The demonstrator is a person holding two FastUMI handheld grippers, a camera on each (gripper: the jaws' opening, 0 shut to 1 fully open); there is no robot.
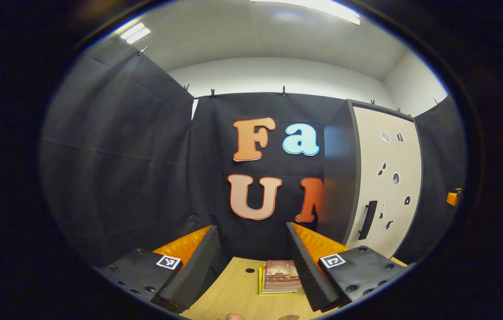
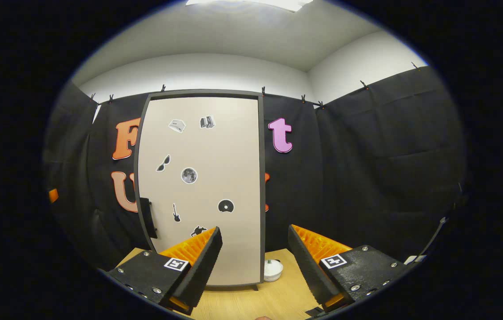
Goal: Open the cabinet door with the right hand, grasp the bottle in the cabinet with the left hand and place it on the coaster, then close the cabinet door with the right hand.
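The tall dark cabinet (image 1: 340, 178) stands at the right in the left gripper view, its pale door (image 1: 389, 178) shut and a black handle (image 1: 369, 220) on the door's near edge. My left gripper (image 1: 251, 227) is open and holds nothing, well short of the cabinet. In the right gripper view the door (image 2: 202, 186) faces me with the handle (image 2: 147, 218) on its left edge. My right gripper (image 2: 255, 229) is open in front of the door's lower part, without touching it. The shut door hides whatever is inside. A brownish round edge (image 1: 289, 317), perhaps the coaster, peeks in at the bottom.
A small stack of books (image 1: 280, 276) lies on the wooden table (image 1: 233, 293), with a small dark disc (image 1: 250, 270) beside it. A white bowl-like object (image 2: 273, 270) sits on the table just right of the cabinet. Black cloth walls close in the booth.
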